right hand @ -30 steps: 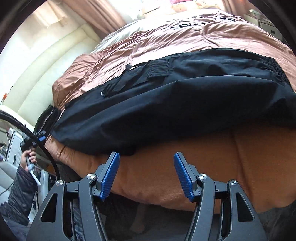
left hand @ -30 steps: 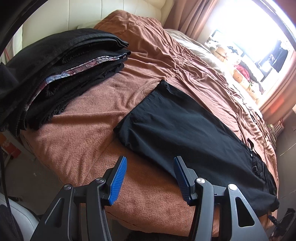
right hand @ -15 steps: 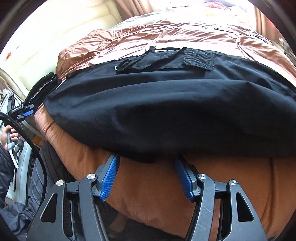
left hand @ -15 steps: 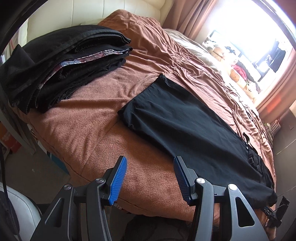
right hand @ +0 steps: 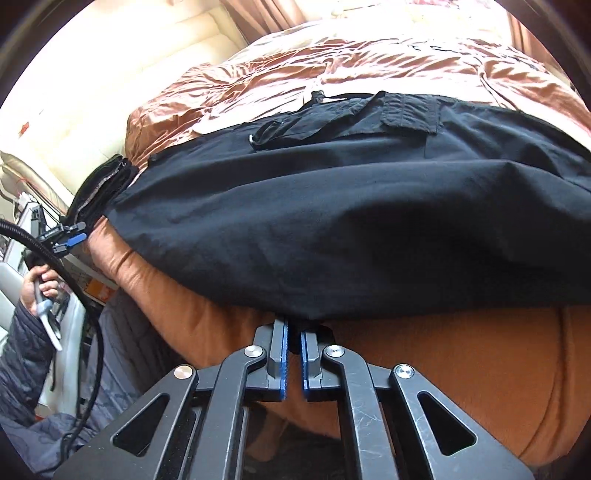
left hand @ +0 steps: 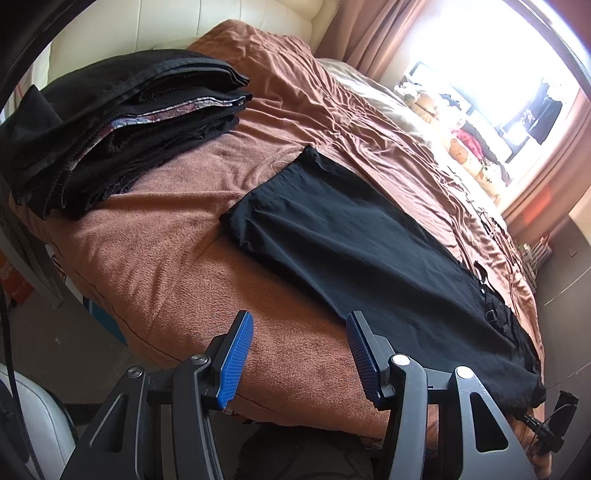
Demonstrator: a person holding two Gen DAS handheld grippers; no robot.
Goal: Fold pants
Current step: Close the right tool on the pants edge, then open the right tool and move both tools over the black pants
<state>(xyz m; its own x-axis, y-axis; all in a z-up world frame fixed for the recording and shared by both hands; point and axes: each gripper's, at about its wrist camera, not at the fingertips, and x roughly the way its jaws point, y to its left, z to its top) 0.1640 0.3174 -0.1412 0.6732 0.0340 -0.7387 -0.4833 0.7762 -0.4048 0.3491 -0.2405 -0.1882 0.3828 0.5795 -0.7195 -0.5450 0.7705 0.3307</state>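
Black pants (left hand: 354,254) lie flat and lengthwise on the brown blanket of the bed, legs folded together. My left gripper (left hand: 297,343) is open and empty, hovering over the blanket at the bed's near edge, just short of the pants' long side. In the right wrist view the pants (right hand: 351,221) fill the middle, with a cargo pocket and strap on top. My right gripper (right hand: 293,332) is shut on the pants' near edge, the blue pads pinching the fabric. The left gripper also shows in the right wrist view (right hand: 68,238), far left.
A stack of folded dark clothes (left hand: 114,125) sits at the bed's far left corner. The brown blanket (left hand: 177,258) covers the bed. A cream headboard (left hand: 184,22) is behind. A bright window (left hand: 498,74) with toys lies to the right. The floor (left hand: 55,339) drops off left.
My right gripper moved forward to the pants' near edge and closed on it. My left gripper pulled back slightly and stayed open.
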